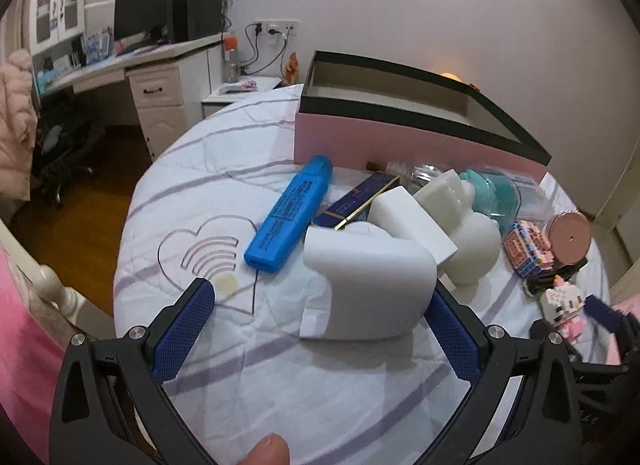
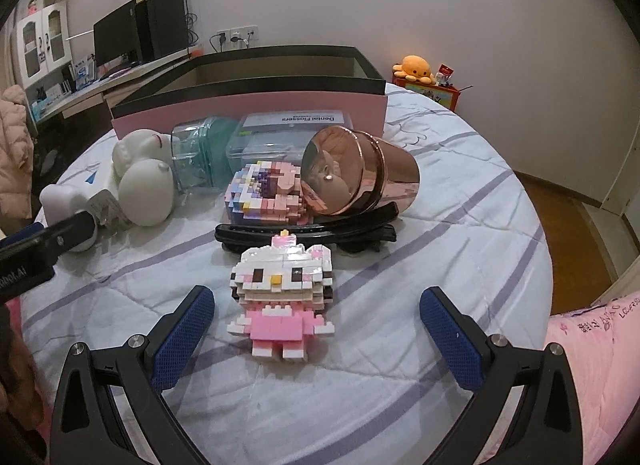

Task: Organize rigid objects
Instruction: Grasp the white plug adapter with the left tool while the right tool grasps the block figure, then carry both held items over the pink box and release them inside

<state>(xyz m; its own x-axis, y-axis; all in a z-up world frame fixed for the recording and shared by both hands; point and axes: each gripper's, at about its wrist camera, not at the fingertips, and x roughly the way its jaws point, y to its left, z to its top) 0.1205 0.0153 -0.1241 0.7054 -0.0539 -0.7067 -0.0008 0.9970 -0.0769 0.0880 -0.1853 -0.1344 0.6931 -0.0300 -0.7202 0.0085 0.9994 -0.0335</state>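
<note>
A white curved block [image 1: 372,281] lies on the bed's quilt [image 1: 224,201], and the left tool [image 1: 324,329] hangs over it with its blue pads spread wide; the right pad is just beside the block's near corner, the left pad well clear of it. The right tool [image 2: 316,329] is likewise spread open, with a pink-and-white brick kitten [image 2: 282,293] lying face up between its pads, touching neither.

Just beyond the white block sit a second white block [image 1: 404,217] and a white rounded figure [image 1: 472,241]. Toward the bed's left edge lies a blue case [image 1: 288,213], and beside it a dark blue box with gold trim [image 1: 356,197]. Behind the kitten lies a black curved clip [image 2: 308,231], then a pastel brick model [image 2: 260,195] and a copper-coloured cup [image 2: 360,173] tipped on its side. Farther back are a clear teal container [image 2: 200,153] and a clear box labelled Dental Flossers [image 2: 280,133], both close against a pink open box with a black rim [image 2: 248,105] near the bed's far edge.
</note>
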